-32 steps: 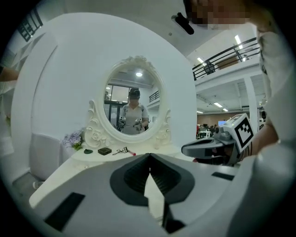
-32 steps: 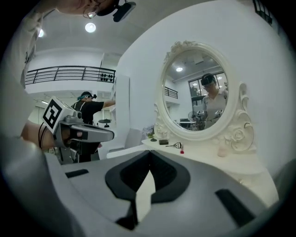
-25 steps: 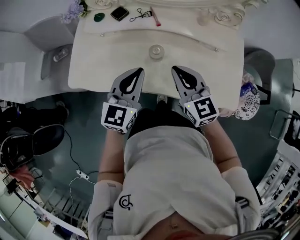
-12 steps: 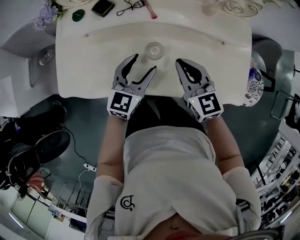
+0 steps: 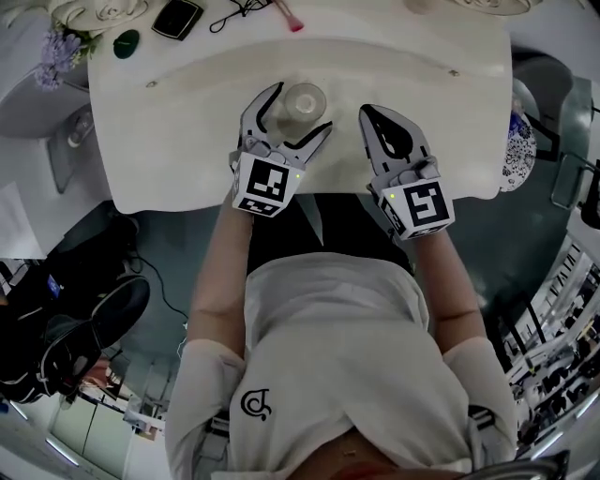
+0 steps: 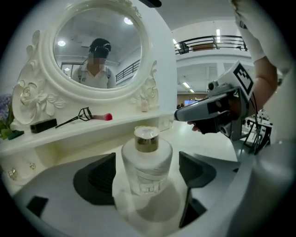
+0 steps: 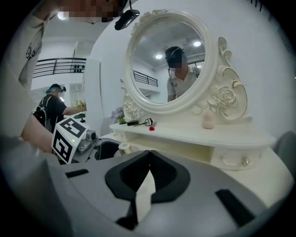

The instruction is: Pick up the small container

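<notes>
The small container (image 5: 304, 99) is a frosted white jar with a gold cap (image 6: 147, 163), standing upright on the cream dressing table (image 5: 187, 94). My left gripper (image 5: 300, 109) is open and its jaws have just been opening. The dark pads (image 6: 98, 178) stand on either side of the jar with small gaps, not pressing it. My right gripper (image 5: 368, 112) hovers over the table's front edge to the right of the jar, its jaws shut on nothing (image 7: 149, 155). The right gripper view shows the jar's cap (image 7: 124, 147) beside the left gripper (image 7: 74, 136).
A raised shelf behind the jar carries an eyelash curler (image 6: 76, 115), a pink-tipped brush (image 6: 104, 117), a black case (image 5: 178, 16) and a green item (image 5: 126, 42). An oval ornate mirror (image 6: 99, 46) stands above it. Purple flowers (image 5: 58, 47) sit at the far left.
Both grippers moved forward and down over the table. The left jaws went from shut to wide open and now flank the jar. The right jaws stayed shut.
</notes>
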Demonstrator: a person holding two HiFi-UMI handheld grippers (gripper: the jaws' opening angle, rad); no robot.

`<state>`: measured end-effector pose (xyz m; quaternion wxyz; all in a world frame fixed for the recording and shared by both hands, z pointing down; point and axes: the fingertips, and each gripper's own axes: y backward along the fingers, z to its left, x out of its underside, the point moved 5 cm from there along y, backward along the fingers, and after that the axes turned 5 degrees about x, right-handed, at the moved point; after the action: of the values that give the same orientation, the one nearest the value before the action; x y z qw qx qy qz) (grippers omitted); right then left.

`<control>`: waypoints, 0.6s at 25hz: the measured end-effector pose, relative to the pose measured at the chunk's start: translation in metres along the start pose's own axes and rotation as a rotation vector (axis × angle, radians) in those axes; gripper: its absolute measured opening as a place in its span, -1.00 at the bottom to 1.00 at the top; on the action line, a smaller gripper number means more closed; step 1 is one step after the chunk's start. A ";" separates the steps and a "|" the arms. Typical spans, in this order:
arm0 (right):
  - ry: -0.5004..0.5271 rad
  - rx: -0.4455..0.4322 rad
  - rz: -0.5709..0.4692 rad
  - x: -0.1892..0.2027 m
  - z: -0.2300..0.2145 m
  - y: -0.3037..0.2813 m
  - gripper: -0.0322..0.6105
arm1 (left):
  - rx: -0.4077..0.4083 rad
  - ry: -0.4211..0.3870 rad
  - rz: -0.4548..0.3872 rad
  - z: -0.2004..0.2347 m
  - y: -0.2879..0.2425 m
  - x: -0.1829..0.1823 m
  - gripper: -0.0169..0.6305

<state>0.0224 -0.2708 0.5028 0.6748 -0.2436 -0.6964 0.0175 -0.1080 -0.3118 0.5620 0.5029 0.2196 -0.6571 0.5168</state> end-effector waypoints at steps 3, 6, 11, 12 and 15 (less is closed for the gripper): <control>-0.011 0.018 0.006 0.002 -0.004 0.000 -0.88 | 0.012 -0.035 0.029 -0.001 -0.007 0.002 0.35; -0.027 0.034 0.010 0.005 -0.009 0.000 -0.87 | 0.021 -0.066 0.044 -0.002 -0.015 0.001 0.35; -0.038 0.047 0.024 0.008 -0.016 0.000 -0.88 | 0.002 -0.046 0.065 0.005 -0.024 0.001 0.21; -0.034 0.048 0.027 0.007 -0.018 0.000 -0.88 | -0.003 -0.044 0.065 0.005 -0.024 0.000 0.20; -0.046 0.058 0.037 0.009 -0.022 0.001 -0.88 | -0.008 -0.031 0.059 0.004 -0.025 -0.001 0.14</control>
<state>0.0442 -0.2737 0.5129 0.6651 -0.2362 -0.7063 0.0555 -0.0892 -0.3249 0.5729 0.4781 0.2058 -0.6730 0.5254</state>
